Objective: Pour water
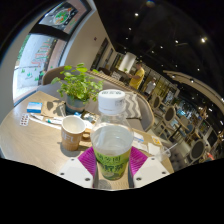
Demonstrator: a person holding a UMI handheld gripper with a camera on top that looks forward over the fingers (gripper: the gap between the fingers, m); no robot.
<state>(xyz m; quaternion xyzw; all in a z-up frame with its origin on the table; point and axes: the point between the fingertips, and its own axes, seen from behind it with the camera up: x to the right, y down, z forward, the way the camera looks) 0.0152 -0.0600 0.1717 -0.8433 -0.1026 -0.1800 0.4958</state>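
Bottle (pixel 113 140) of clear plastic, with a white cap and a green label, stood upright between the two fingers of the gripper (pixel 113 163). Both pink pads (pixel 89 160) pressed against its lower part at the label, so the jaws were closed on it. Farthest left on the light wooden table (pixel 30 140) lay a small flat packet (pixel 24 120) and, beyond it, a blue box (pixel 35 107). Next came a leafy green plant (pixel 75 83) in a pot, behind the other things. Just left of the bottle and near it stood a beige mug (pixel 73 131), upright, its opening facing up; whether anything was in it could not be told. To the right of the bottle, well apart and past the table's edge, were chairs (pixel 172 125) and a yellow lamp (pixel 137 76) in a dim room.
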